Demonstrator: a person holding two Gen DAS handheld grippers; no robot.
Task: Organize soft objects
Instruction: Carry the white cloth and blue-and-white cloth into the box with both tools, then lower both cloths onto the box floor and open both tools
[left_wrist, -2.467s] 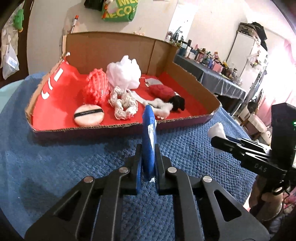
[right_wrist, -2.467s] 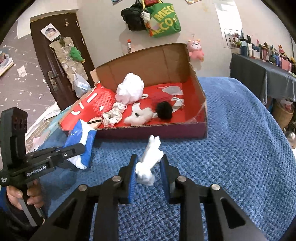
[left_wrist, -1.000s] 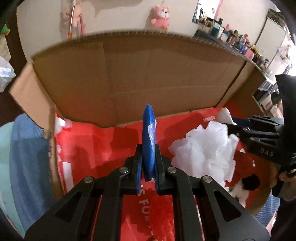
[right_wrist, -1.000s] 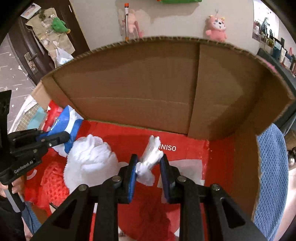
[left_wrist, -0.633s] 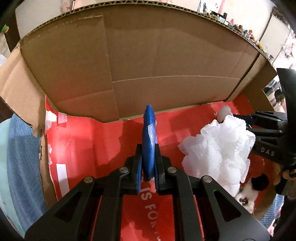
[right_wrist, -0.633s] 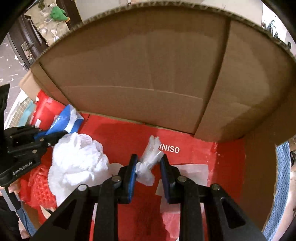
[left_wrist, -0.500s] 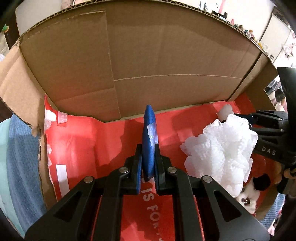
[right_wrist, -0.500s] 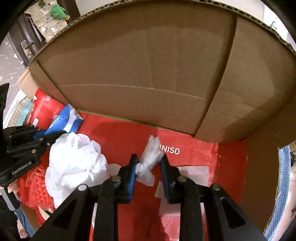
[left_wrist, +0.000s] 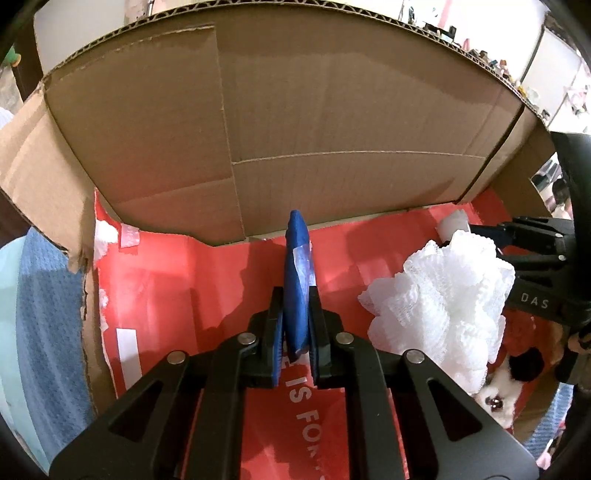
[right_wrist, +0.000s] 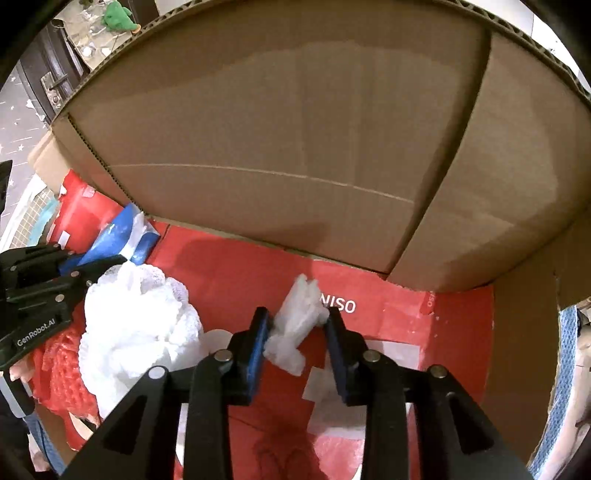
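Both claws inside the cardboard box (left_wrist: 332, 122), over its red floor near the back wall. Left claw (left_wrist: 295, 332) pressed tight on a flat blue pack (left_wrist: 297, 280), held up on its edge above the red floor, near the middle of the back wall. Right claw (right_wrist: 297, 332) opening, with a small white crumpled soft lump (right_wrist: 295, 328) between its pads, resting against the left pad, a thin gap at the right pad. Just beside it, toward the left side of the box, a fluffy white bath pouf (right_wrist: 136, 317). Past that, at the left edge, a red mesh pouf (right_wrist: 62, 369). Black and white plush toy (left_wrist: 517, 373) at the box's front right.
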